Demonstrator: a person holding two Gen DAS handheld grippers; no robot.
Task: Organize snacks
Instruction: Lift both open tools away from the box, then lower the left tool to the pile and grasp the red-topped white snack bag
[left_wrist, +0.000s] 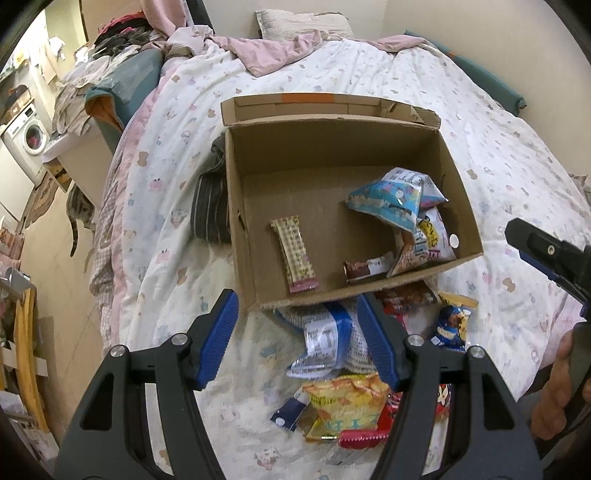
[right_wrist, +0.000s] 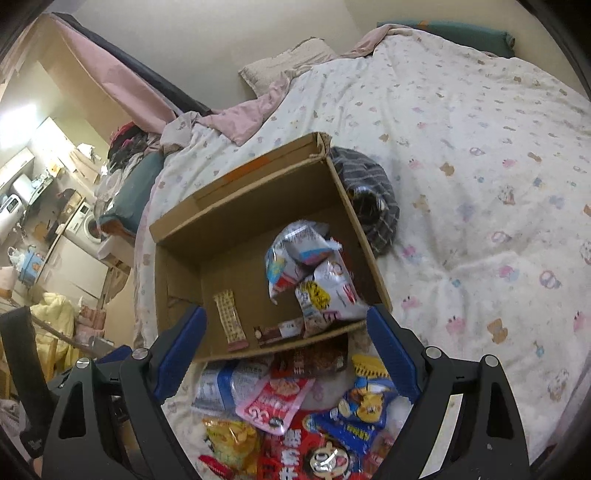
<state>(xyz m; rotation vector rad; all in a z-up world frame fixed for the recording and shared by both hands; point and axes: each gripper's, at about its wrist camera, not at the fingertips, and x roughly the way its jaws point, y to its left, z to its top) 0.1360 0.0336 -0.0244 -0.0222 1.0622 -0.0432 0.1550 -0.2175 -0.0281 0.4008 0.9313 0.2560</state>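
Two grippers hover over a bed (left_wrist: 480, 122) with a cartoon-print quilt, both with jaws apart and nothing between them. The left gripper (left_wrist: 299, 332) hangs above a blue-and-white packet (left_wrist: 325, 339) just outside the near wall of an open cardboard box (left_wrist: 236, 206). The right gripper (right_wrist: 286, 350) is spread wide over the loose snack pile (right_wrist: 295, 417) beside that wall. Inside the box lie a checked wafer bar (left_wrist: 294, 254), a small chocolate bar (left_wrist: 367, 268) and crumpled bags (left_wrist: 402, 218) in the right corner. A dark striped cloth (right_wrist: 373, 199) lies against the box's side.
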